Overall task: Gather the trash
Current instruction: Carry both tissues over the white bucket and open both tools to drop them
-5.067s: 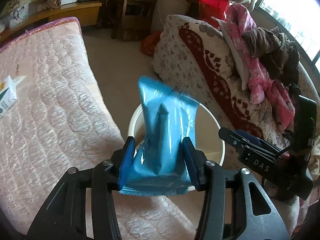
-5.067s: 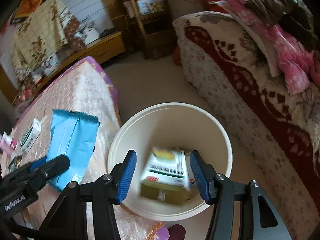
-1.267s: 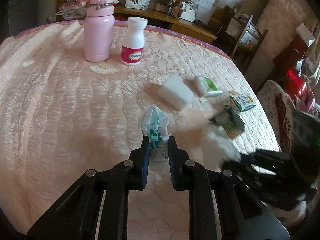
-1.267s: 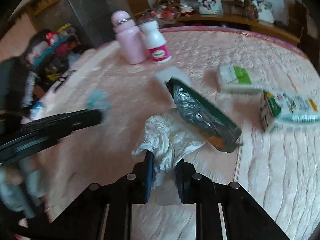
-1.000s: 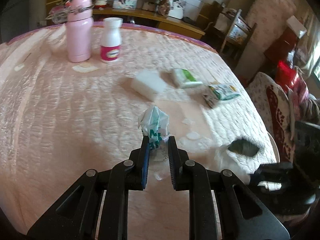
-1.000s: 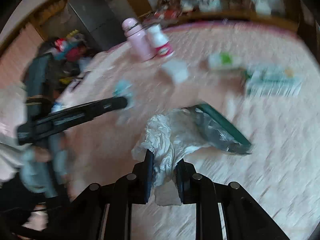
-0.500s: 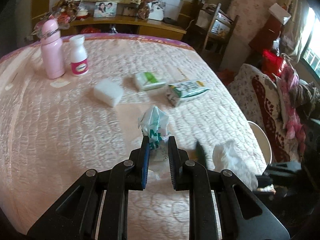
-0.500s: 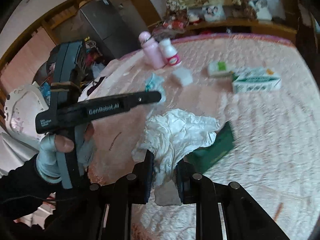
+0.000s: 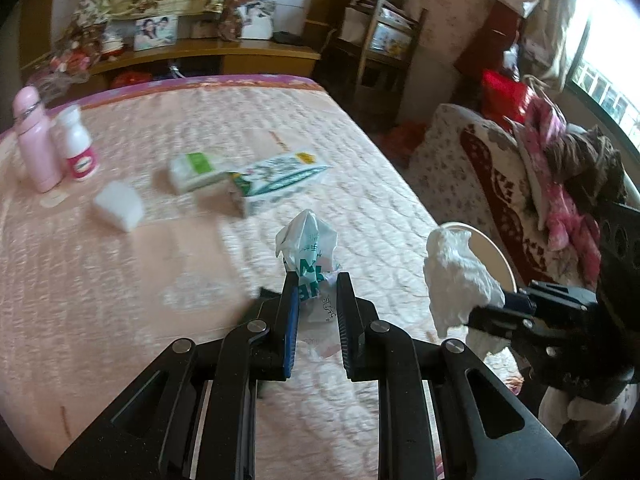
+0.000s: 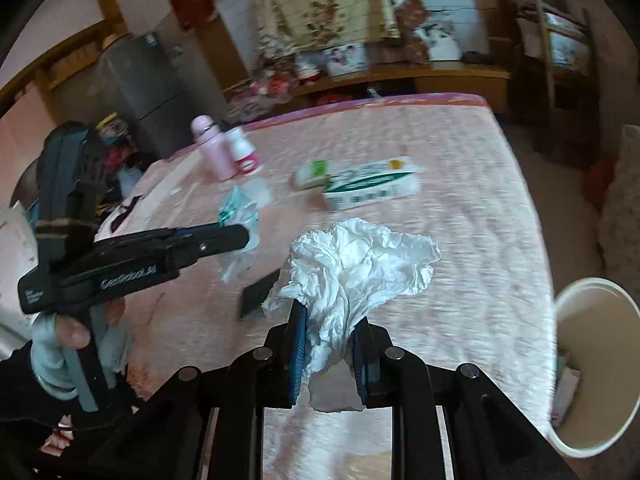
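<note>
1. From the left wrist: the left tool [image 9: 318,296] stayed clenched on a crumpled green-and-white wrapper [image 9: 307,249]. A second earlier the view faced the pink bottle [image 9: 33,142] end of the bed [image 9: 120,272]; now it had swung toward the bed's edge, and the white bin [image 9: 494,249] showed behind the tissue.

2. From the right wrist: the right tool [image 10: 329,340] gripped a wad of white tissue [image 10: 356,268] as before, carried off the bed. The bin [image 10: 592,364] had come into sight at lower right, so both loads seemed close to dropping. A carton [image 10: 370,190] remained on the bed.
</note>
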Tool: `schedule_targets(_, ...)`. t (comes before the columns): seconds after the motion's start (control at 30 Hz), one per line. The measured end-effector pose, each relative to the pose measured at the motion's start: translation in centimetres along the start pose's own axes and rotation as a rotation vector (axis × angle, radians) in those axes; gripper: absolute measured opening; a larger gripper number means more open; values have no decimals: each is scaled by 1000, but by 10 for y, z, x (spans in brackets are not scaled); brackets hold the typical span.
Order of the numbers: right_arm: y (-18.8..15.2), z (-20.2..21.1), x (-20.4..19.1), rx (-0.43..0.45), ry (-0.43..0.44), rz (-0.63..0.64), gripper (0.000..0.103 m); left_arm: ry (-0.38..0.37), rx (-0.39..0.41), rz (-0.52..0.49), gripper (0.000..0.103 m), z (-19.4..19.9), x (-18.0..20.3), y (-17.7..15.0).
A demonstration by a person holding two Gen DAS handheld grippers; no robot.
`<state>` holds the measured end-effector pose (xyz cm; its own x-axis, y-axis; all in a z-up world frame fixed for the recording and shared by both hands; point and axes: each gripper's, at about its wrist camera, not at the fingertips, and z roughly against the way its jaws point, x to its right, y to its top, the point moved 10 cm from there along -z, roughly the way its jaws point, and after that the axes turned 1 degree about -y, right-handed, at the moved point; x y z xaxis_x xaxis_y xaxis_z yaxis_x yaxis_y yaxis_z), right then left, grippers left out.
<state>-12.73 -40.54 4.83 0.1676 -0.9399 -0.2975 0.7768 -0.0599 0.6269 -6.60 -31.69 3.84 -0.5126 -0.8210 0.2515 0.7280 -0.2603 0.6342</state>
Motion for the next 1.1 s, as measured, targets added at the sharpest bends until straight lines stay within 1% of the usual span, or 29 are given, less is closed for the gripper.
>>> schedule_targets(0.17, -3, 13, 33, 11, -77, -35, 19, -30, -14, -29, 15, -15, 29, 3)
schedule_targets(0.3, -7, 24, 57, 20, -111, -72, 19, -53, -21, -58, 15, -26, 52, 6)
schedule_targets(0.37, -9, 29, 70, 26, -147, -84, 19, -62, -25, -74, 15, -32, 64, 8)
schedule_targets(0.5, -16, 39, 95, 31, -182, -119, 19, -78, -36, -106, 15, -43, 85, 10)
schedule_targets(0.87, -32, 65, 164, 40, -299, -215, 19, -93, -56, -220, 15, -80, 147, 11)
schedule_targets(1.1, -47, 77, 208, 37, -362, -279, 19, -127, -92, -256, 15, -109, 184, 8)
